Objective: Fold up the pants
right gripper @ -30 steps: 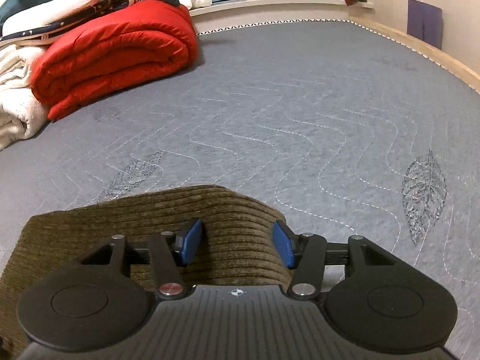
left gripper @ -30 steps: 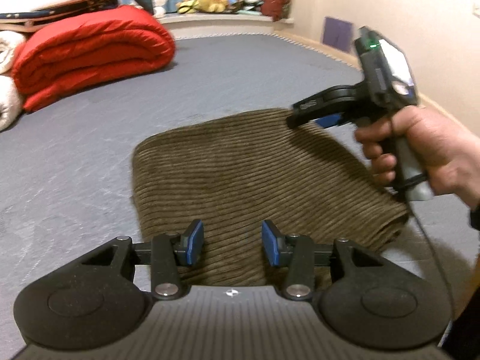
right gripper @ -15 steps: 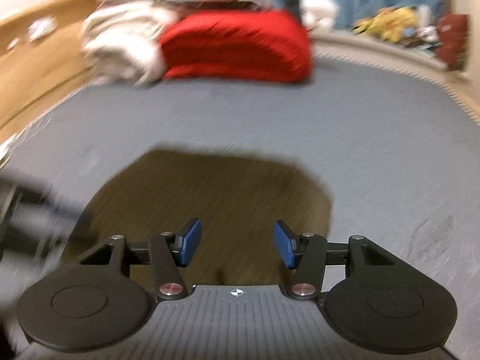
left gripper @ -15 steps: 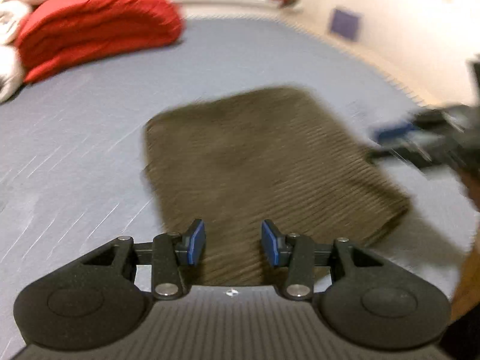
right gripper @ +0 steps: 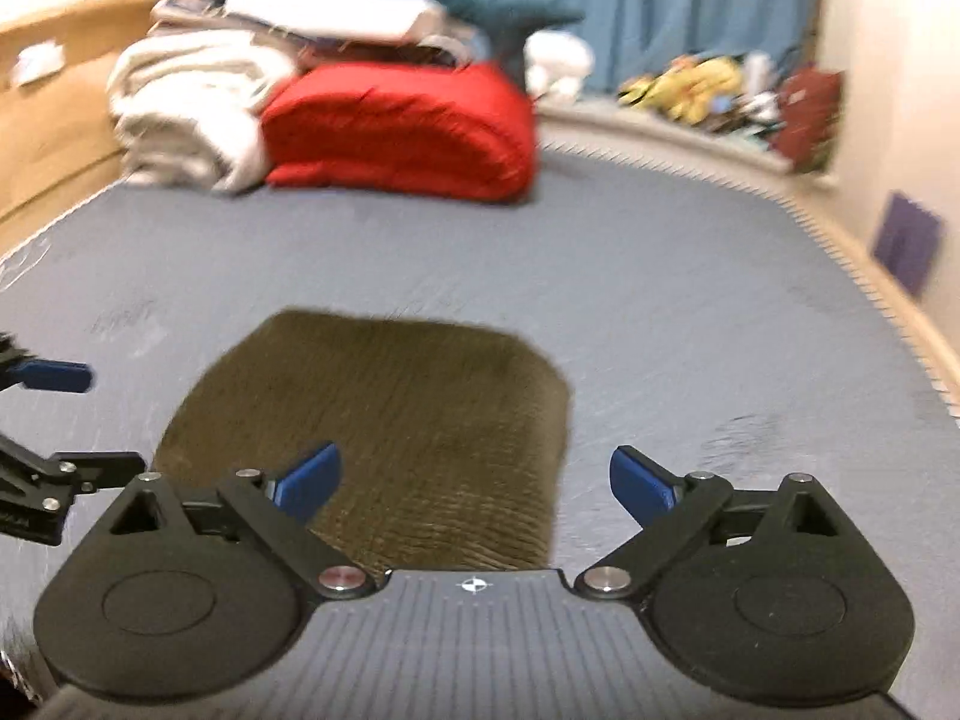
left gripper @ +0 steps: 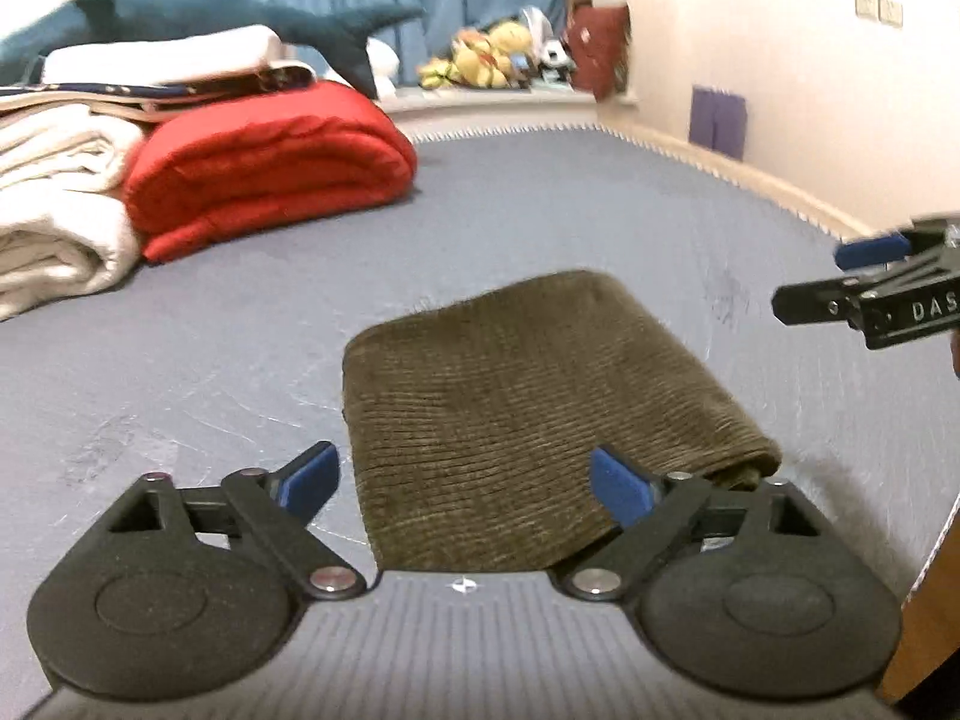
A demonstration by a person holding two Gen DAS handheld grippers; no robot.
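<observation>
The brown corduroy pants [left gripper: 528,396] lie folded into a compact block on the grey mattress [left gripper: 240,312]. My left gripper [left gripper: 465,483] hovers above their near edge, its jaws opening wide with nothing pinched between the blue pads. In the right wrist view the same pants [right gripper: 390,420] lie ahead, and my right gripper [right gripper: 474,480] floats over their near right corner, jaws opening, pads clear of the cloth. Each gripper shows at the edge of the other's view: the right one [left gripper: 870,282] at far right, the left one [right gripper: 36,414] at far left.
A rolled red blanket [left gripper: 270,168] and cream blankets [left gripper: 54,210] lie stacked at the mattress's far left, with a plush shark [left gripper: 180,18] on top. Soft toys [left gripper: 492,60] line the window ledge. A wall [left gripper: 780,60] borders the right side, a wooden frame [right gripper: 54,120] the left.
Both grippers have lifted and pulled back from the pants, and both jaws have spread from half-closed to wide. The right gripper has swung off the far right corner toward the near side.
</observation>
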